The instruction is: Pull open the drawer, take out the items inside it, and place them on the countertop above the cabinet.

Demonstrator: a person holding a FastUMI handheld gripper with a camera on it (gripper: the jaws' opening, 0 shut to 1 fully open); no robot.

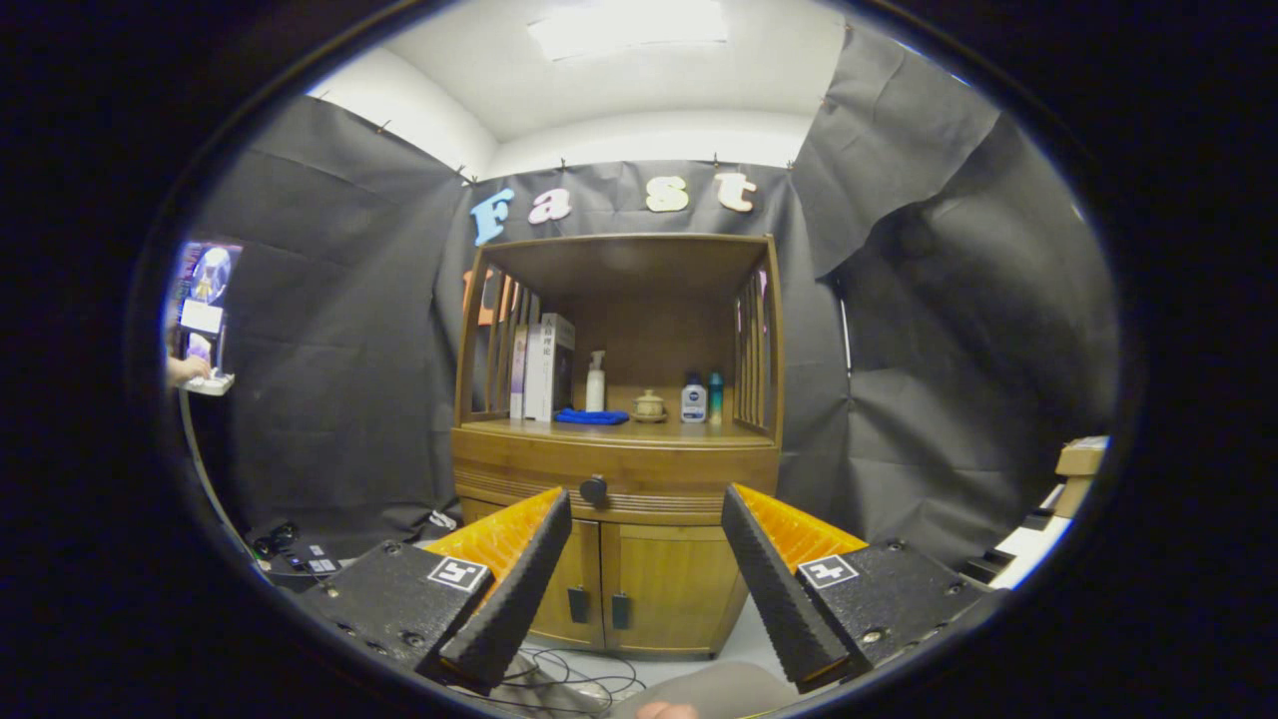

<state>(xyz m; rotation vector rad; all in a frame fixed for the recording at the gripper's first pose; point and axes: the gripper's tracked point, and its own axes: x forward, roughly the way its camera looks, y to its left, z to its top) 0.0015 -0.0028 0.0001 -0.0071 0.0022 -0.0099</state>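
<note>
Drawer (614, 471) sits fully closed in the wooden cabinet (616, 559), directly beneath the countertop (649, 434) and above the two lower doors (624, 584); its round dark knob (593, 489) is at the centre of the drawer front. Your gripper (647, 529) is spread wide and holds nothing, and it stands well apart from the cabinet with the knob beyond the fingers, nearer the left one. Judge the task to be at its first step: the approach to the knob, with nothing yet withdrawn. For the next move, bring the gripper forward, centre the knob between the fingers, close on it, then pull straight back. Note that the countertop already carries books (544, 367) at its left edge, a blue cloth (591, 416), a spray bottle (596, 380), a small lidded pot (649, 404) and two bottles (702, 398) toward the right edge; free space lies along the front edge. You cannot tell what the drawer contains while it is shut. Cables (574, 684) on the floor below the cabinet are partly hidden by the fingers.
</note>
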